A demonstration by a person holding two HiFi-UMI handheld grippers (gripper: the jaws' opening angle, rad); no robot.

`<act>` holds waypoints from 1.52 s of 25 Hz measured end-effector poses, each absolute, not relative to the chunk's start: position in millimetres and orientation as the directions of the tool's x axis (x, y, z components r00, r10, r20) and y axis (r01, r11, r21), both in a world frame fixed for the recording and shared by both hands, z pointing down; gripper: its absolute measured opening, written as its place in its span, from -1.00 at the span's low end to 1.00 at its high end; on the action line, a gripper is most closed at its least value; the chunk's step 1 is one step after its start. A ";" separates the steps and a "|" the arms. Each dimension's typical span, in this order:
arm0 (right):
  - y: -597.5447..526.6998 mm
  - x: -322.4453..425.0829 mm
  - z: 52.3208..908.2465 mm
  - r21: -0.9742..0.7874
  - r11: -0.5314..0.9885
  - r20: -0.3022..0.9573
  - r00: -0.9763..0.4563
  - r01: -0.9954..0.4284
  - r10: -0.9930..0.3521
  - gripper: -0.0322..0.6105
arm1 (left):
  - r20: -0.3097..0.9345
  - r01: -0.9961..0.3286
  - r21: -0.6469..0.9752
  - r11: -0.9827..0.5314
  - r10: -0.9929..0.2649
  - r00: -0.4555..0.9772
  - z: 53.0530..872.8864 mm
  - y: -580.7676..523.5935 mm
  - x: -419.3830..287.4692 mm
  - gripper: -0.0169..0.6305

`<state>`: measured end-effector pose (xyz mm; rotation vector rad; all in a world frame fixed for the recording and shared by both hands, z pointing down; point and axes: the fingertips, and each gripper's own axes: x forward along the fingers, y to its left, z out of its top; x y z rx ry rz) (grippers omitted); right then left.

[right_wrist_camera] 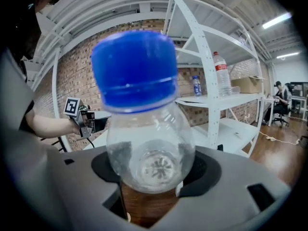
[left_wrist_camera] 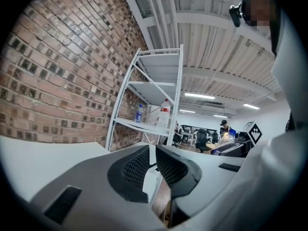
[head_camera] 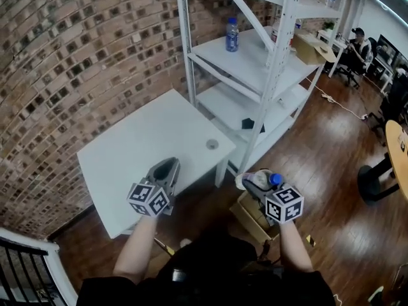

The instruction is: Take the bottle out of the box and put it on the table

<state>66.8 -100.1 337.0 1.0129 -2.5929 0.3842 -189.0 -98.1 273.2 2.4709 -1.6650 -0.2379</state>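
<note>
My right gripper is shut on a clear plastic bottle with a blue cap, held in the air above the open cardboard box on the floor. In the right gripper view the bottle fills the middle, cap end toward the camera, with the jaws pressed against its two sides. My left gripper hovers over the near edge of the white table. Its jaws stand together with only a thin slit between them and nothing in it. The box's inside is mostly hidden by my right gripper.
A white metal shelf rack stands behind the table, with a small bottle on one shelf. A brick wall runs along the left. At the far right are a round table and a seated person. A black railing is at the lower left.
</note>
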 end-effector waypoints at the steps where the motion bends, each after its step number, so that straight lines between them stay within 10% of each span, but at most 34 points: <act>1: -102.6 50.4 334.6 -0.121 0.729 0.394 -0.706 -0.674 -0.588 0.08 | -0.049 -0.911 0.215 -0.353 -0.935 0.351 272.7 -95.7 -204.3 -0.83; 19: -137.2 -267.7 337.5 -0.092 0.958 0.420 -0.883 -0.273 -0.211 0.08 | -0.054 -0.966 0.188 0.176 -0.980 -0.189 271.8 20.9 -496.7 -0.92; 38: -297.8 -400.4 377.8 -0.054 0.980 0.532 -0.836 -0.193 -0.136 0.08 | 0.018 -0.894 0.211 0.394 -0.916 -0.400 303.6 -34.2 -580.8 -0.94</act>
